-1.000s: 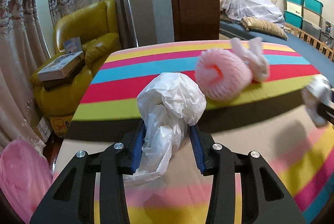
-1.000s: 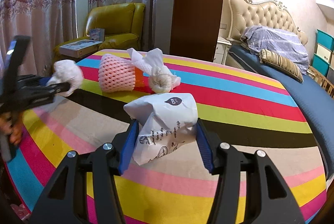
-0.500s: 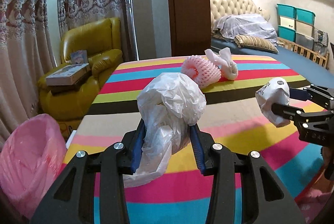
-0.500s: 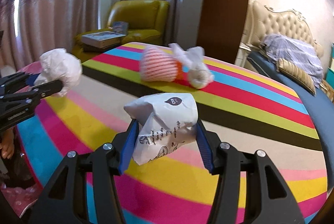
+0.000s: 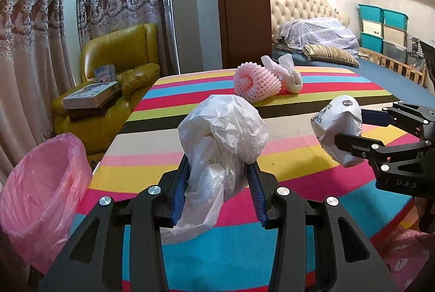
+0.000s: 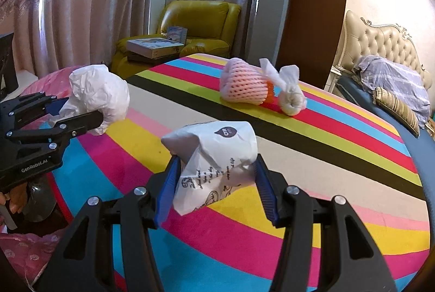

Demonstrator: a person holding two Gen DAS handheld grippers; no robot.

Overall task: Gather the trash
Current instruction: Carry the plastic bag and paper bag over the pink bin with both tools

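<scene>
My left gripper (image 5: 217,169) is shut on a crumpled white plastic bag (image 5: 223,134), held above the near edge of the striped table (image 5: 299,177). My right gripper (image 6: 216,169) is shut on a crumpled white printed paper bag (image 6: 217,153), also held above the table. Each gripper shows in the other's view: the right one with its paper bag (image 5: 339,131) at right, the left one with its plastic bag (image 6: 100,93) at left. A pink foam fruit net (image 5: 257,83) and a knotted white bag (image 5: 288,74) lie at the table's far side. A bin lined with a pink bag (image 5: 40,194) stands low at the left.
A yellow armchair (image 5: 119,60) with flat boxes (image 5: 91,94) on its arm stands beyond the bin, in front of lace curtains. A bed (image 5: 320,41) and teal storage bins (image 5: 380,25) are to the far right. A brown door panel (image 5: 242,3) rises behind the table.
Both grippers have drawn back from the table's middle toward its near edge, still holding their bags. The pink-lined bin has come into the left wrist view.
</scene>
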